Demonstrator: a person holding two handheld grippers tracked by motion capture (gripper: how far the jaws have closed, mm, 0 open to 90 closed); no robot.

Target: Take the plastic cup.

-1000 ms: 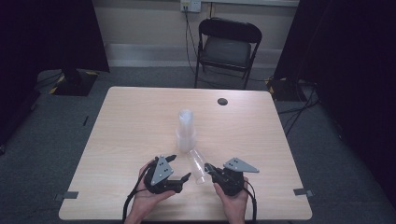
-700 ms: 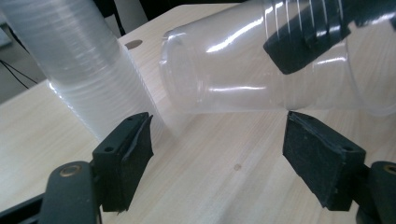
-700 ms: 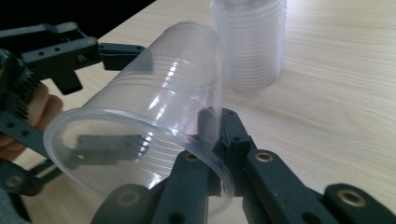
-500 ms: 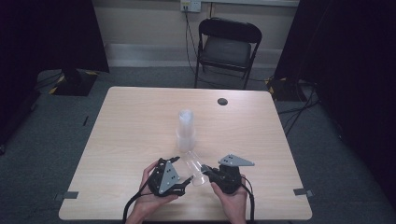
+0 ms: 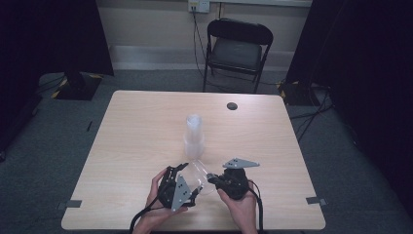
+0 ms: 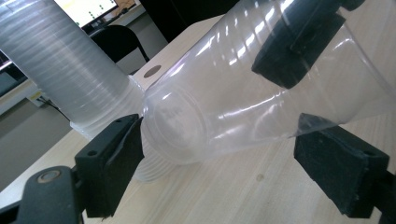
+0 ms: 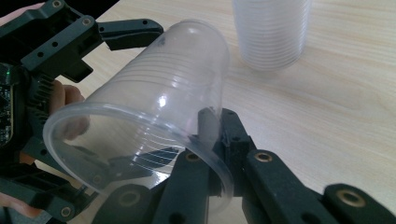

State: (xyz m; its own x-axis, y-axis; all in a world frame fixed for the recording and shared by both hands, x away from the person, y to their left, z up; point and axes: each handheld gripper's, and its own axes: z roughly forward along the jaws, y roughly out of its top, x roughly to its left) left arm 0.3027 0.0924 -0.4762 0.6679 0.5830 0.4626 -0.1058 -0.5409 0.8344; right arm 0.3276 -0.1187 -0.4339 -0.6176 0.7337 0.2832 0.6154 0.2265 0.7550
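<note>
**Handing one cup across, low on the table**

Dark curtains and a grey carpet frame the pale wooden table, which takes up the middle of the high view, with a black folding chair behind it at the top centre. Upright near the table's middle stands the stack of clear cups; in the left gripper view it rises at the upper left.

Below the stack, near the bottom centre of the high view, we hold a single clear cup on its side between our two tools. The right gripper has its jaws pinched on the cup's rim, one jaw inside the wall and one outside, at the lower middle of the right gripper view. The left gripper stands wide open, its jaws either side of the cup's closed end with clear gaps; it holds nothing.

As we judge it, the step is taking the cup over by its base end. To do that well, we should:

- keep the right grip steady and light, since thin plastic may buckle;
- bring the open jaws squarely around the narrow end, not at a slant, so that they don't slip off the taper;
- close gently until the wall just gives;
- release the rim only once the new hold looks firm;
- stay clear of the stack just behind.
</note>
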